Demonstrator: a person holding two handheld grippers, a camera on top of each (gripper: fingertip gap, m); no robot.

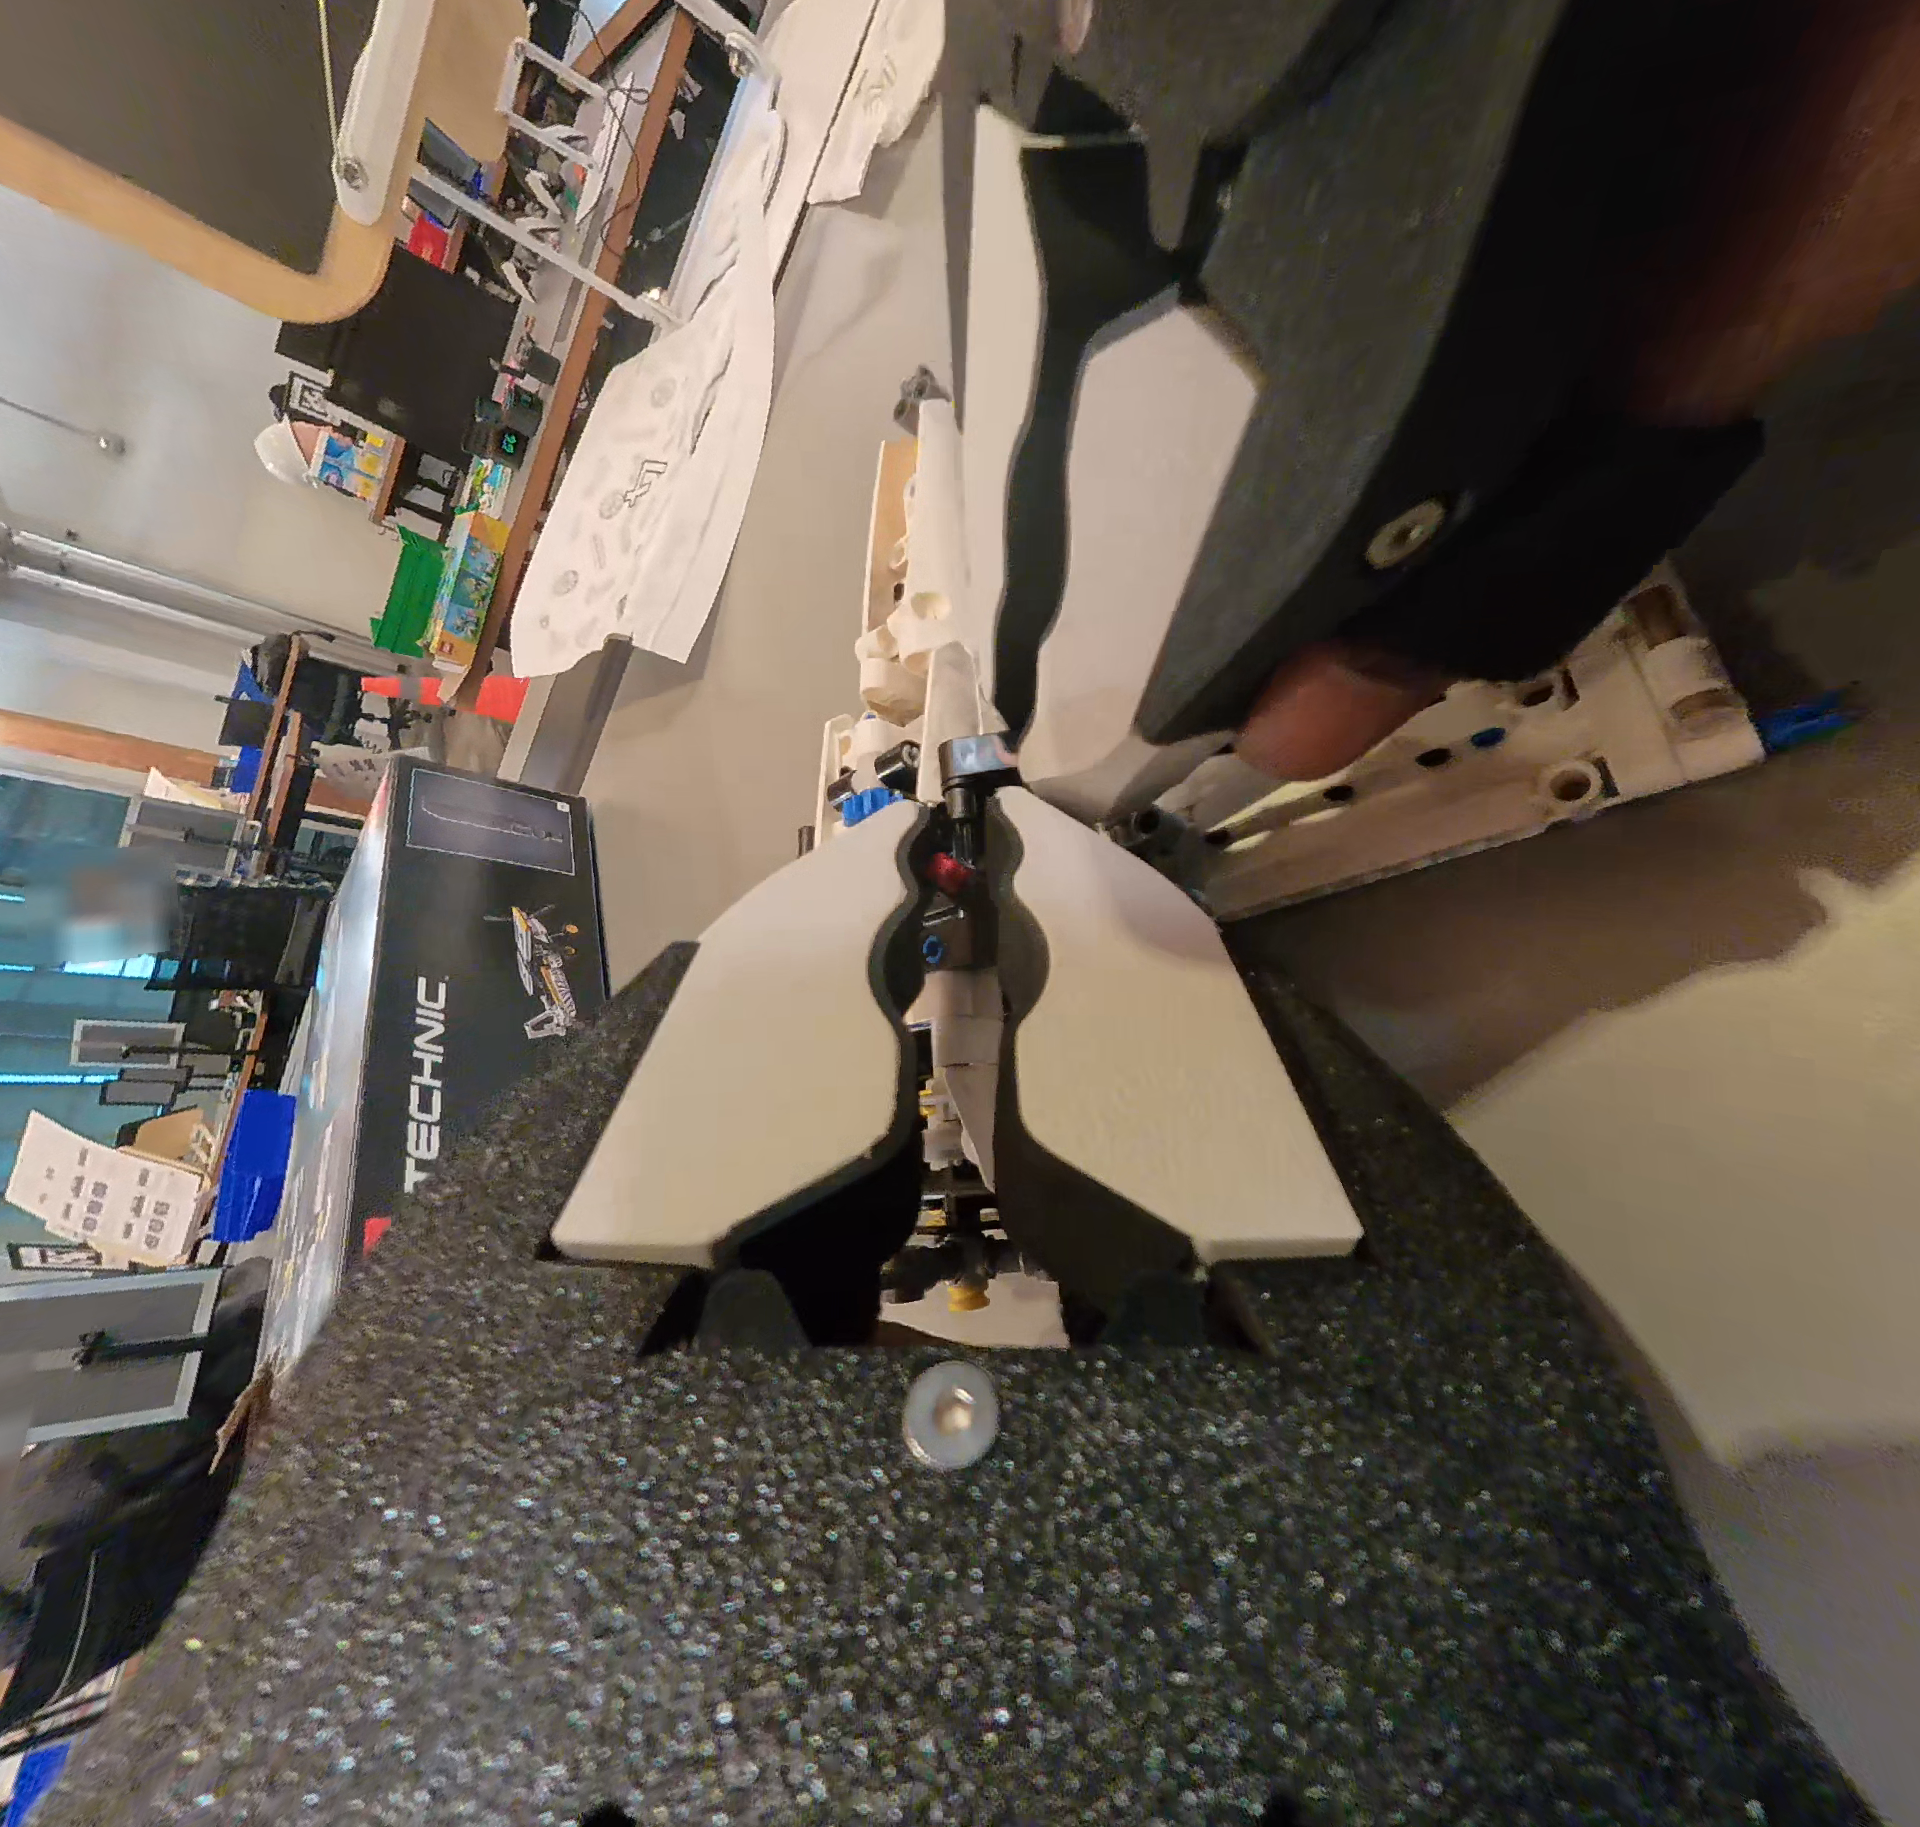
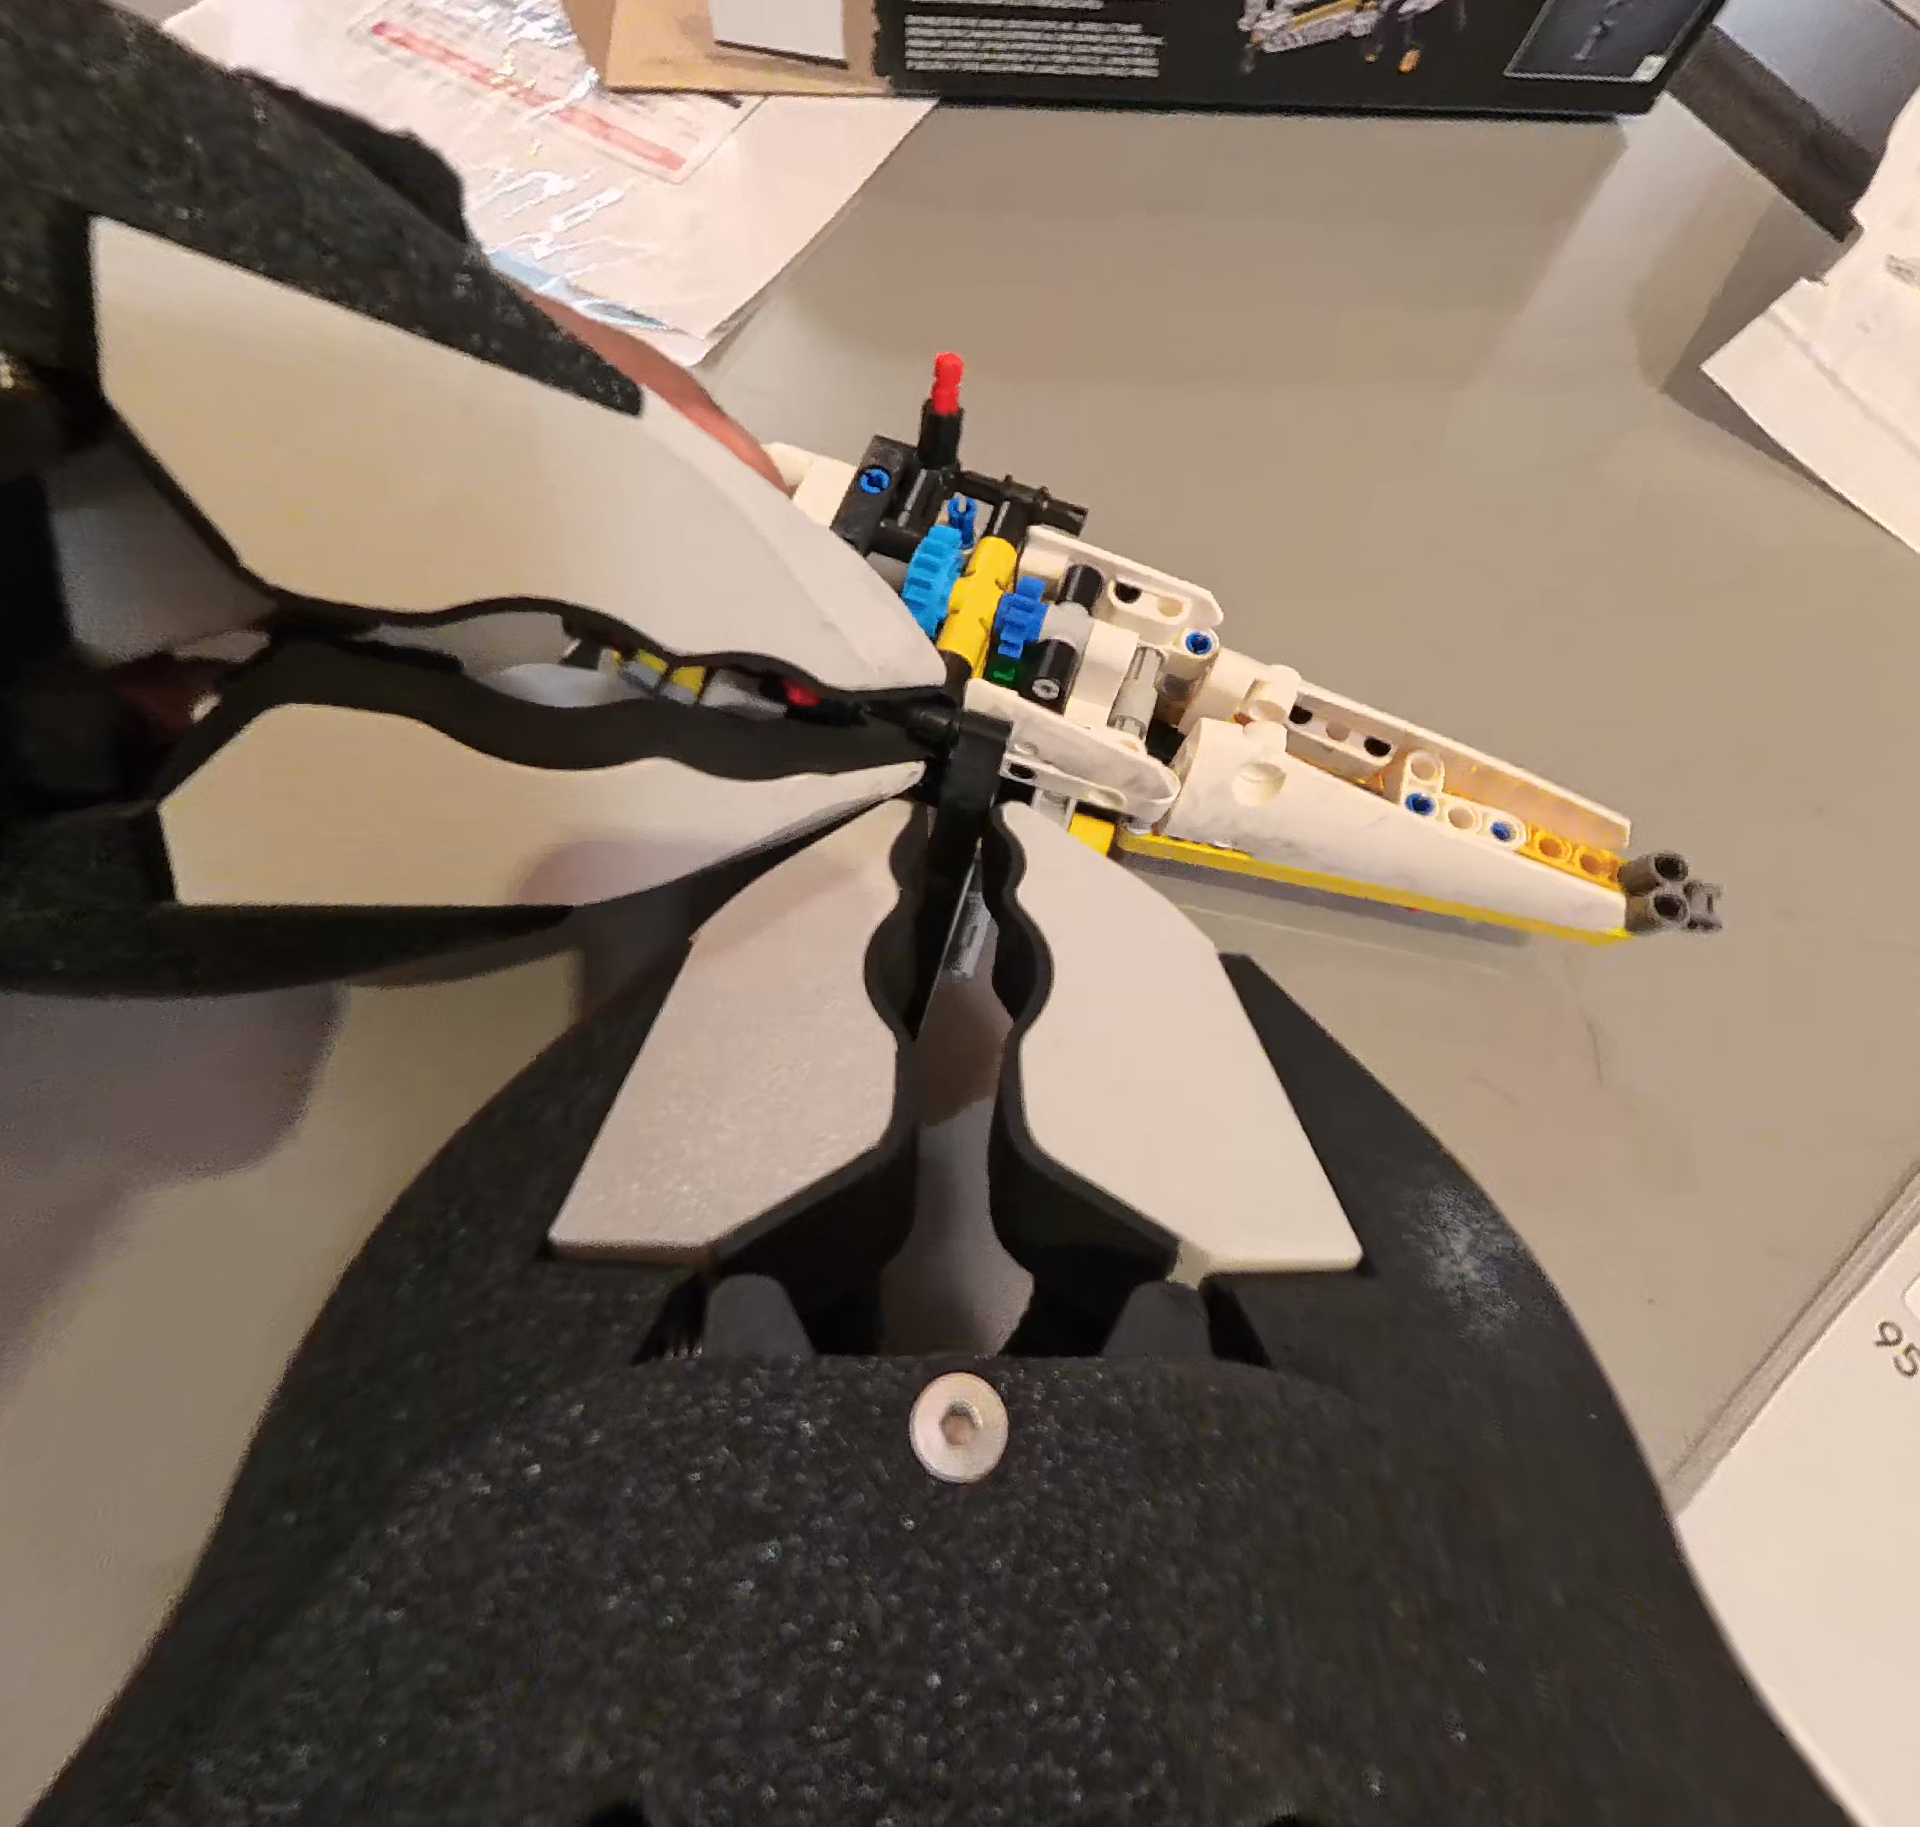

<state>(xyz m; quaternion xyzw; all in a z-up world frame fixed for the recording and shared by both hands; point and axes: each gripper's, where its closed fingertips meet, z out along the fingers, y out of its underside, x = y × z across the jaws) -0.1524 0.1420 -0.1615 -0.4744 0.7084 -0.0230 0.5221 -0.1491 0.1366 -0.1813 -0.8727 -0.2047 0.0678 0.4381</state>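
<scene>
Pinching the toy plane (image 2: 1299, 738) in my left claw (image 2: 914, 717), my right claw (image 2: 951, 904) clamps its black lever (image 2: 961, 801) above the counter (image 2: 1351, 323).

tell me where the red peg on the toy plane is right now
In the right wrist view the red peg stands upright atop the toy plane, at its left end above the blue gears, just past the left gripper.
</scene>
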